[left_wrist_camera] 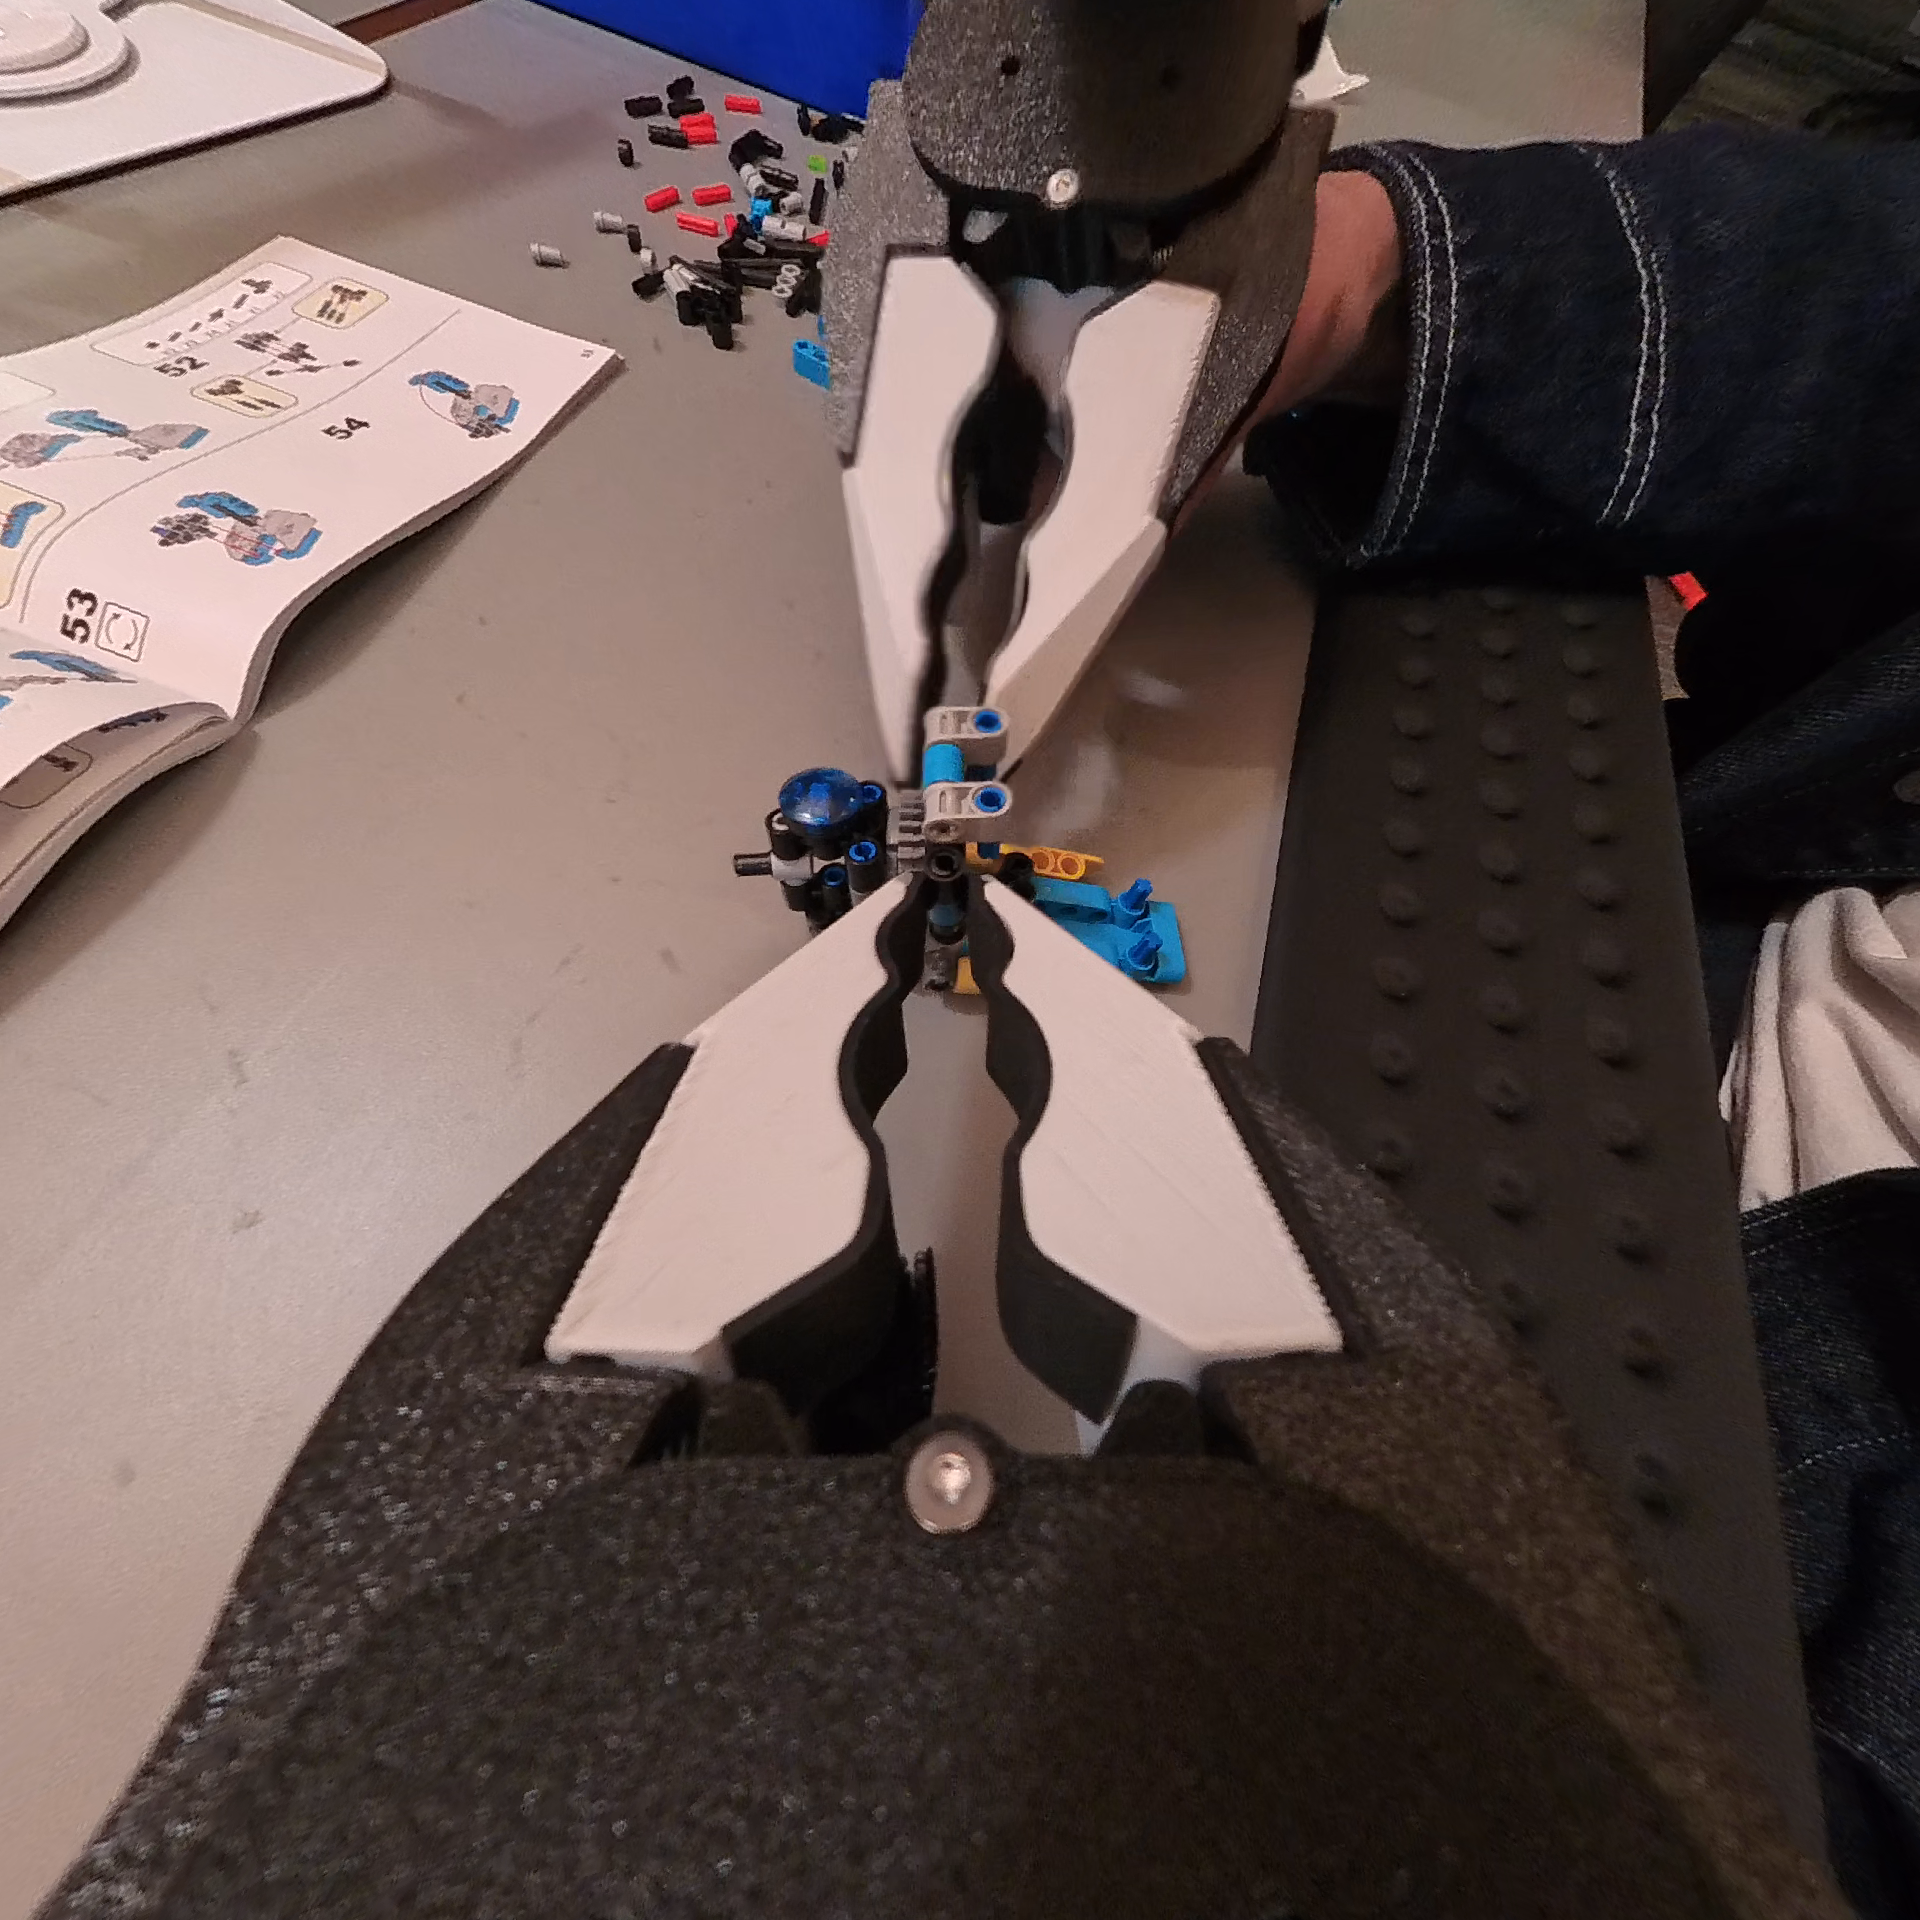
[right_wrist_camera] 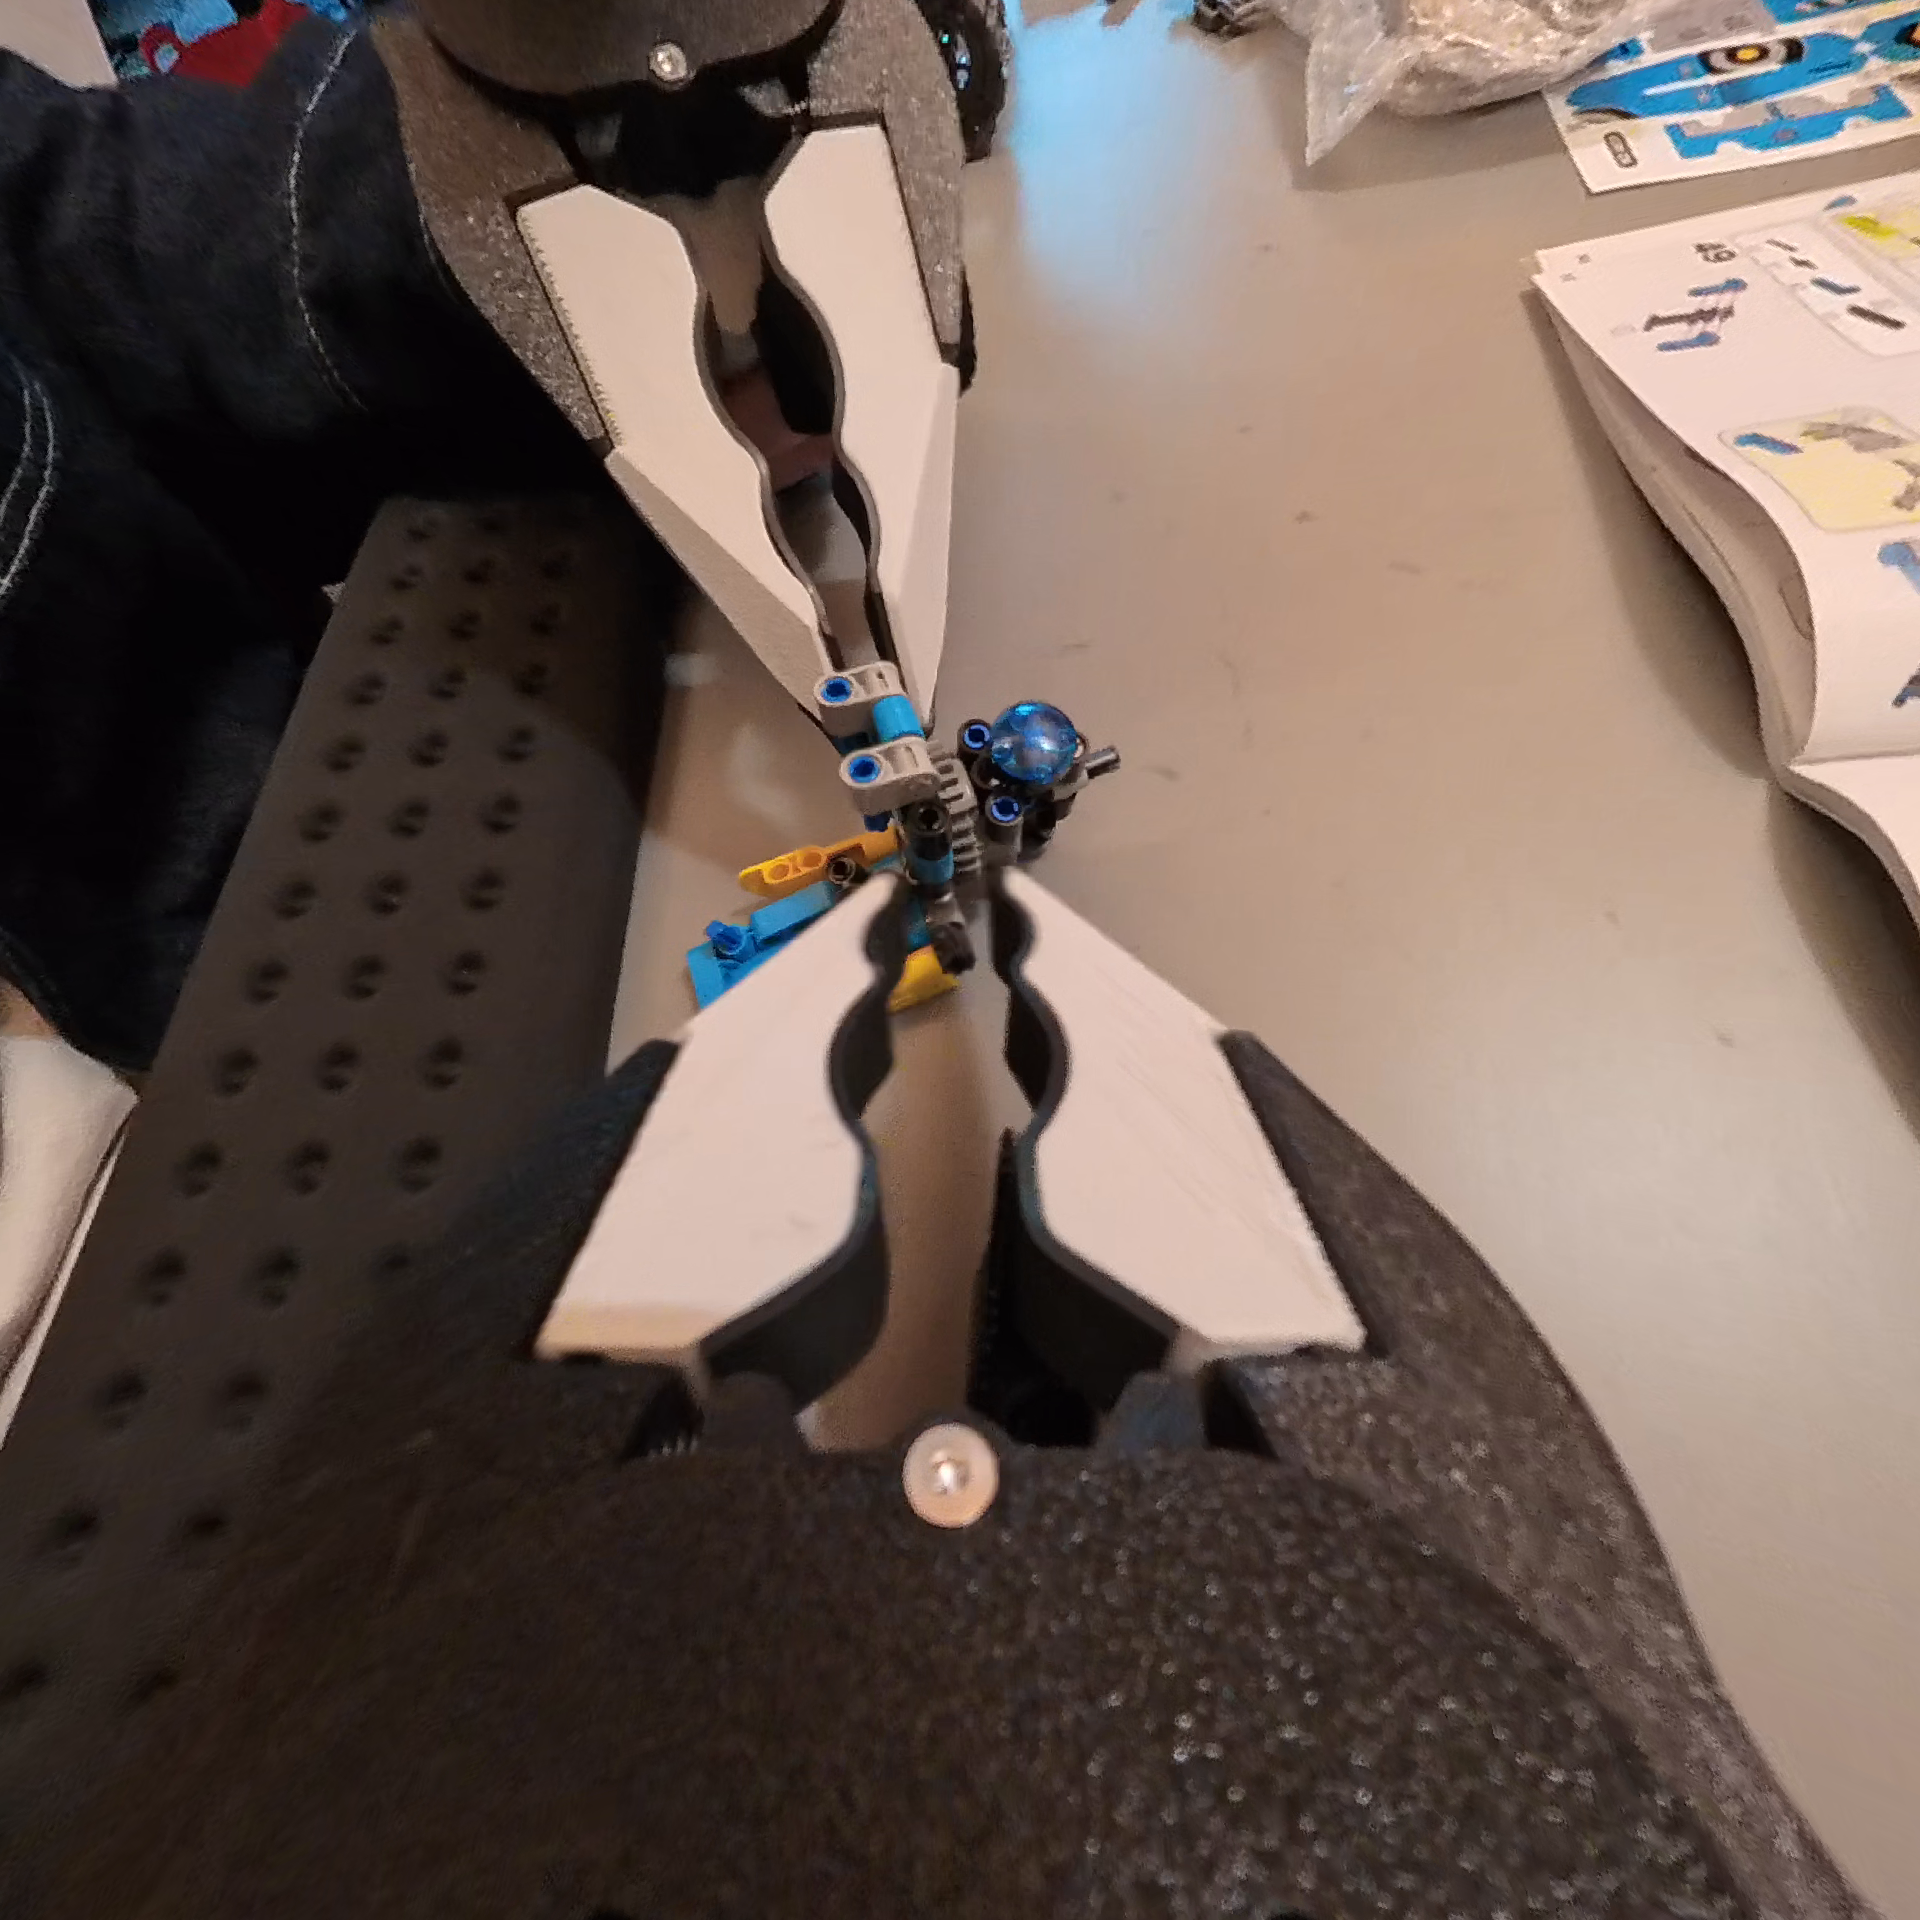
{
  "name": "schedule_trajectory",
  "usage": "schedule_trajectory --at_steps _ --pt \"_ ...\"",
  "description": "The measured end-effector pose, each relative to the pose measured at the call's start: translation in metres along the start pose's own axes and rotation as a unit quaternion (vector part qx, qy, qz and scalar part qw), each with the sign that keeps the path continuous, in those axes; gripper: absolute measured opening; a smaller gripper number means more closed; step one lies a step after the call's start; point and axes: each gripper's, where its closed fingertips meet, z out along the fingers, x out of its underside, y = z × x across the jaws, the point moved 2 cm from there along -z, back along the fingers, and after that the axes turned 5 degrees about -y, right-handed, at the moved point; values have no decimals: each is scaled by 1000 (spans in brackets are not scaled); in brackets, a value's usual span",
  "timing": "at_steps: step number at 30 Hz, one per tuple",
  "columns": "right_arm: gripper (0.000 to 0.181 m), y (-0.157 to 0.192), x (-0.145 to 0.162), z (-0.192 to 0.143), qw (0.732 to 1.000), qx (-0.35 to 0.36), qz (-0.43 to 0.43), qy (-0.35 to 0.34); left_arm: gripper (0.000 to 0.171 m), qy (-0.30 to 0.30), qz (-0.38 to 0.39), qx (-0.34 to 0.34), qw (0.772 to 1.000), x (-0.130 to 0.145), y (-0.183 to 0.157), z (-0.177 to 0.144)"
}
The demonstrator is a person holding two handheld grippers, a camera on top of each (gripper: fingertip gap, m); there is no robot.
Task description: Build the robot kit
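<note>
Between the 2 sets of jaws, near the surface's edge, sits a small brick assembly (left_wrist_camera: 883, 842) with a blue dome on top. From the left wrist view, the left gripper (left_wrist_camera: 943, 883) is clenched on the assembly's black and blue axle end. Opposite it, the right gripper (left_wrist_camera: 940, 764) pinches the grey connector pair (left_wrist_camera: 966, 769) with its blue sleeve. Made of hard plastic, the model is probably light and stiff, yet its pressed joints could pop apart under twisting, so the axle and the grey connectors look like the soundest holds. Loose yellow and blue pieces (left_wrist_camera: 1101, 914) lie just beside it on the grey surface (left_wrist_camera: 520, 935). A black dimpled mat (left_wrist_camera: 1507, 935) runs along that side, with a person's dark denim sleeve (left_wrist_camera: 1610, 343) above it. An open instruction booklet (left_wrist_camera: 260, 468) and a scatter of small parts (left_wrist_camera: 727, 208) lie well apart, leaving open room on that side.
</note>
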Motion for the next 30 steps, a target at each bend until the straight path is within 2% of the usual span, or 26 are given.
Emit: schedule_trajectory --at_steps 1,2,5,9,13,20,25,30 --pt "6 1 -1 0 1000 -3 -8 3 7 1 0 -2 1000 0 1 0" --pt "6 0 -1 0 1000 2 -15 5 7 3 1 -4 1000 1 1 0" --pt "6 2 3 2 1000 -18 2 19 7 16 4 0 1000 6 0 2" --pt "6 4 4 4 999 -6 -25 34 7 24 10 -1 1000 9 -1 2" --pt "6 6 4 3 999 -11 -22 25 7 18 7 6 1000 8 -3 1" --pt "5 6 14 7 998 -5 -33 48 10 40 -9 20 999 17 -5 2" --pt "5 7 13 5 999 -23 -10 37 22 59 -30 30 997 24 -6 2" --pt "5 9 11 3 999 -35 -3 31 19 45 -16 31 998 19 -8 2"
